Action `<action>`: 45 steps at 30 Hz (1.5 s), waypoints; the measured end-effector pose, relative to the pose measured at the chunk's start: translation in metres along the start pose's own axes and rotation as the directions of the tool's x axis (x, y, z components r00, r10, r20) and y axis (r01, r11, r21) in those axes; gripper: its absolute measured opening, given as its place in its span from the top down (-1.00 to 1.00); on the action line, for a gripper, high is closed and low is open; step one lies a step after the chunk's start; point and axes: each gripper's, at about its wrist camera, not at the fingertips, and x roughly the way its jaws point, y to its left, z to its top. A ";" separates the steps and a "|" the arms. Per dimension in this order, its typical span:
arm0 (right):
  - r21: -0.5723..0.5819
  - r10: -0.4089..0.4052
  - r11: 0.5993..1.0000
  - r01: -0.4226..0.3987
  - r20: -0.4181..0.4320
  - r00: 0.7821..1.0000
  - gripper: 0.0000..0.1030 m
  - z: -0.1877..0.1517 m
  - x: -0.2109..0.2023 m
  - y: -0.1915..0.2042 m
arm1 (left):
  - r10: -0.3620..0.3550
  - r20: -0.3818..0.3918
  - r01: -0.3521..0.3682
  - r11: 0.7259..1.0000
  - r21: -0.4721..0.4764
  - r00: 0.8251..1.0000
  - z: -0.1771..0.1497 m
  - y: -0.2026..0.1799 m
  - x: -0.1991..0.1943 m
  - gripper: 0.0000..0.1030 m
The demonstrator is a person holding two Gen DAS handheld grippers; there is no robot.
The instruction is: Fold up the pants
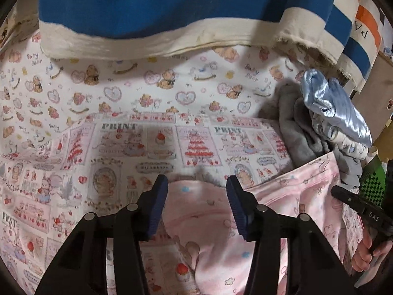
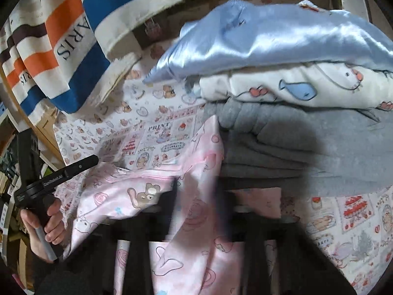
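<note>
Pink printed pants [image 1: 201, 226] lie rumpled at the near edge of the desk [image 1: 147, 91], on its cartoon-print cloth. In the left wrist view the left tongs [image 1: 196, 206] stand apart, the blue pads straddling a raised hump of the pink fabric without pressing it; if they close from here they may catch only the top layer, or pinch the cloth cover beneath too, and lifting would then drag the cover. To the right sits a pile of other clothes [image 1: 326, 123], grey under pale blue satin, touching the pants' far right corner. In the right wrist view the right tongs [image 2: 196, 196] are blurred and dark, their fingers drawn together on a fold of the pants [image 2: 186, 221]; how much fabric they hold I cannot tell. A thin grip could slip out, and a pull toward the grey sweatshirt [image 2: 294, 147] just beyond could tangle the two or topple the pile.
</note>
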 end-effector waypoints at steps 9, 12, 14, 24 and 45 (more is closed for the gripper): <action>-0.005 -0.041 0.999 0.042 0.106 0.993 0.98 -0.023 -0.064 -0.004 | -0.069 -0.022 0.068 0.997 -0.042 0.997 0.001 0.005 -0.002 0.05; -0.009 -0.050 0.999 0.052 0.141 0.989 0.98 -0.019 -0.066 -0.006 | -0.050 -0.012 0.049 0.998 -0.032 0.999 0.001 0.001 -0.002 0.04; -0.017 -0.029 0.999 0.031 0.105 0.994 0.51 -0.011 -0.054 -0.004 | -0.044 -0.003 0.044 0.999 -0.033 0.999 0.000 0.001 -0.003 0.04; 0.012 -0.033 0.999 0.034 -0.052 0.998 0.62 0.007 0.012 0.002 | 0.032 0.035 -0.031 0.999 -0.037 0.999 0.003 0.016 -0.009 -0.03; -0.016 -0.029 0.999 0.030 0.058 0.998 -0.30 -0.014 -0.038 -0.001 | 0.018 0.065 -0.020 1.000 0.019 0.998 0.003 -0.002 -0.020 -0.03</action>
